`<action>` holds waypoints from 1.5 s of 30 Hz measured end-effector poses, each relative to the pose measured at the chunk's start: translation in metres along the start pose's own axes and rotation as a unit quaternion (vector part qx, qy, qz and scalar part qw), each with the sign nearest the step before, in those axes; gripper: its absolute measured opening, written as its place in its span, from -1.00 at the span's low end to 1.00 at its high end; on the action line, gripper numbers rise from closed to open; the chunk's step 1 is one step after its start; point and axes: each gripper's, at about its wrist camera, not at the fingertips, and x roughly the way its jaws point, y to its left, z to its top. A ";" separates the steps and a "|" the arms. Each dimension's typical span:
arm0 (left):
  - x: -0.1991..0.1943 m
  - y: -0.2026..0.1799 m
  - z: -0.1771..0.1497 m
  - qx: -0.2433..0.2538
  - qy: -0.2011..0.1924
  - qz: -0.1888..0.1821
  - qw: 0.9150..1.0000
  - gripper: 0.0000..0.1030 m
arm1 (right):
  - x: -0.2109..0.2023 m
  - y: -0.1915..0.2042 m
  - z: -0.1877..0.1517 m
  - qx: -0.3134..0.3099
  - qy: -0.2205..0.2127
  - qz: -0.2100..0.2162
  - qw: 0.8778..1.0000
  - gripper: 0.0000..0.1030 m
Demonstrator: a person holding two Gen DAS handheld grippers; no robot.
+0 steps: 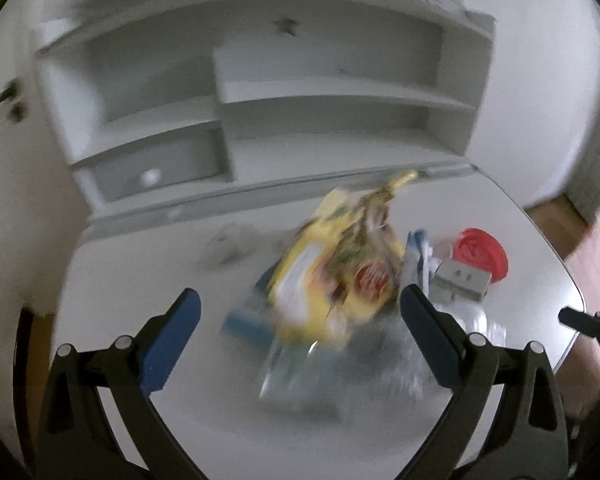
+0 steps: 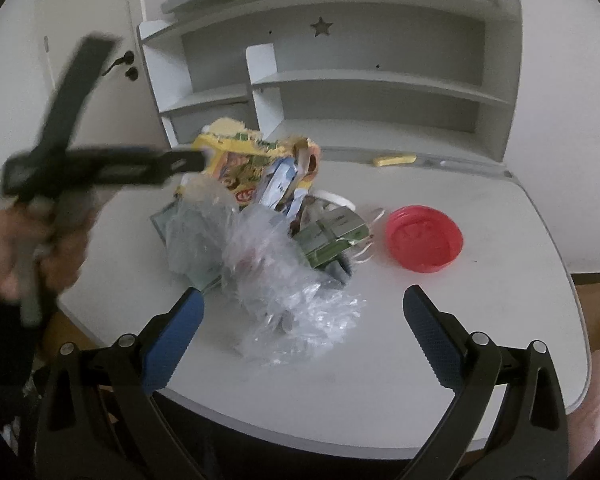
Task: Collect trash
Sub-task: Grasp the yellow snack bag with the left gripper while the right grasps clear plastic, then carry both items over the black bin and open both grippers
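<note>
Both my tongs were spread wide, gripping nothing: left gripper aimed at the yellow wrapper for first grab, right gripper waiting over the plastic film. Trash sat piled mid-table.

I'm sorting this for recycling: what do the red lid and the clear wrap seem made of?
Red lid: likely moulded plastic, with a smooth, slightly glossy look and a raised rim. Clear wrap: thin plastic film, see-through, crinkled and catching the light.
</note>
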 end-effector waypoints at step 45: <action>-0.031 -0.416 -0.035 0.212 -0.021 -0.343 0.915 -0.74 | -0.217 -0.325 -0.241 0.441 -0.050 -0.296 0.846 -0.46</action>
